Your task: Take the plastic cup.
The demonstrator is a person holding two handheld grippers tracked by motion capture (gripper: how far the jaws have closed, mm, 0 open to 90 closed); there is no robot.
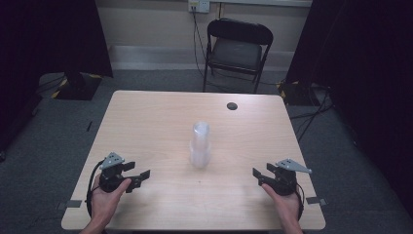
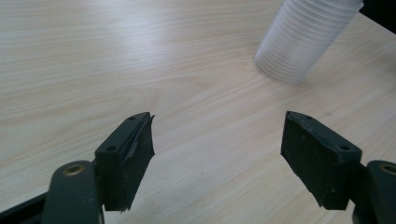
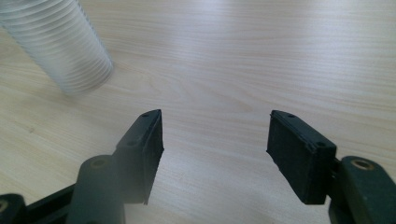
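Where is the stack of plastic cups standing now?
In the high view the stack of cups stands upright near the middle of the table, ahead of and between the left gripper and right gripper.

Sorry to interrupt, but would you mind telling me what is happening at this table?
A person holds a hand-held gripper in each hand near the table's front edge. The left hand-held gripper and the right hand-held gripper are both open and hold nothing. Between them, farther in, stands an upright stack of clear plastic cups, untouched.
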